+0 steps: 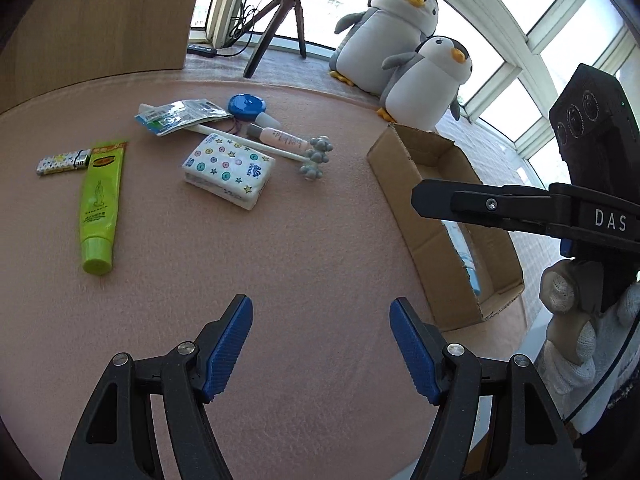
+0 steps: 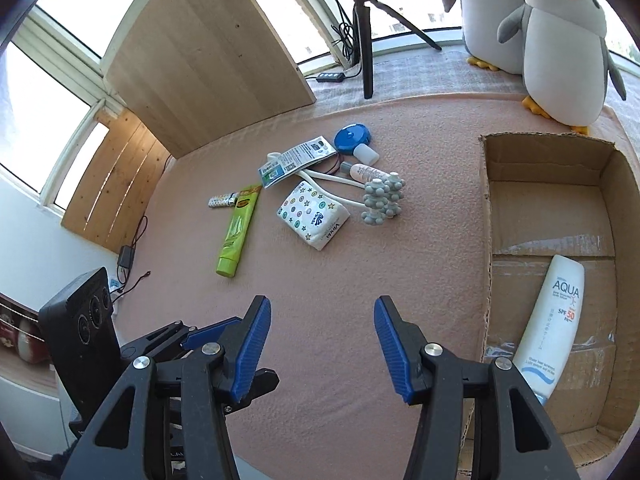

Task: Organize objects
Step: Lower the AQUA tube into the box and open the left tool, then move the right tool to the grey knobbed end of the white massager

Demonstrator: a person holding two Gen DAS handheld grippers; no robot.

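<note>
Cardboard box (image 2: 548, 216) is the sink for this job; one item in it so far, a white sunscreen bottle (image 2: 550, 320) lying flat at the near end, long axis along the box's length. Rest of the box floor is bare. Loose stuff sits on the pink mat (image 2: 320, 280): tissue pack (image 2: 314, 216), green tube (image 2: 238, 236), lighter (image 2: 222, 201), grey roller massager (image 2: 382, 200), small pink bottle (image 2: 362, 171), blue round case (image 2: 352, 139), printed sachet (image 2: 298, 158). Key relation, my read: in the right wrist view the pile is at 12 o'clock from the right gripper (image 2: 322, 344), box at 2–3 o'clock, so the right one is between pile and box. In the left wrist view the left gripper (image 1: 320, 344) has the tissue pack at about 11, tube at 10, box off at 2. Tube's long axis runs roughly toward the grippers, cap end nearest; tissue pack lies diagonal, and looks like the nearest clean grab. Tube and lighter favour the left side; massager and small bottle favour the right. Both grippers have jaws spread wide, nothing between the pads, hovering over bare mat. Risk: massager handle, sachet and small bottle overlap, so pulling one may drag the others. Two penguin plushes (image 2: 560, 40) on the sill behind, out of play.
</note>
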